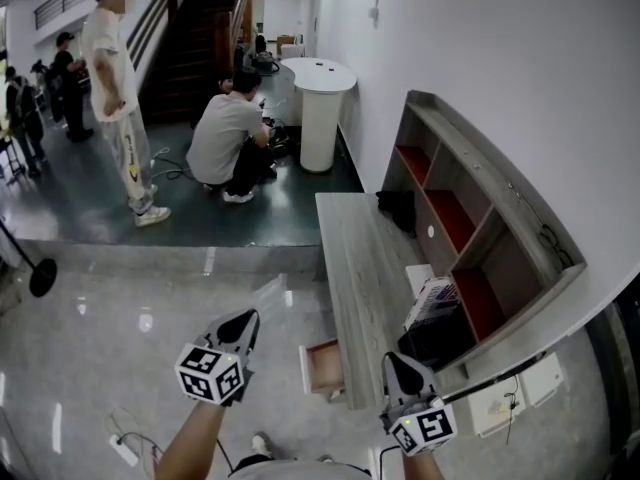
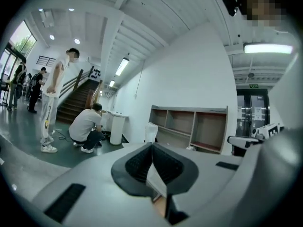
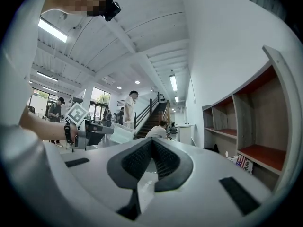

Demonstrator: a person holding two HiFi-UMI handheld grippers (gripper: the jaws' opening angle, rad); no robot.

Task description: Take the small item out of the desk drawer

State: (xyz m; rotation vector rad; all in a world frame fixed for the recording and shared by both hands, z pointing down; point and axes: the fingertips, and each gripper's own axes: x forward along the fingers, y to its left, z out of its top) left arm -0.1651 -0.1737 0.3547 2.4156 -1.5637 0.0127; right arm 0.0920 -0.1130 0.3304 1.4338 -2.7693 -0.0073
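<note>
The drawer (image 1: 323, 366) stands pulled out from the bench's (image 1: 360, 268) left long edge near its near corner, its front pointing out over the floor. Its inside shows pale wood, and the small item cannot be made out there. The left tool (image 1: 243, 324) hovers left of the drawer and the right tool (image 1: 402, 370) over the bench's near end. Each tool's 2 jaws are closed on nothing.

The drawer (image 1: 323, 368) is a small light-wood one, pulled out of the long grey wood-grain desk (image 1: 360, 258) near its close end; inside looks tan. Too small to tell what's in it.
</note>
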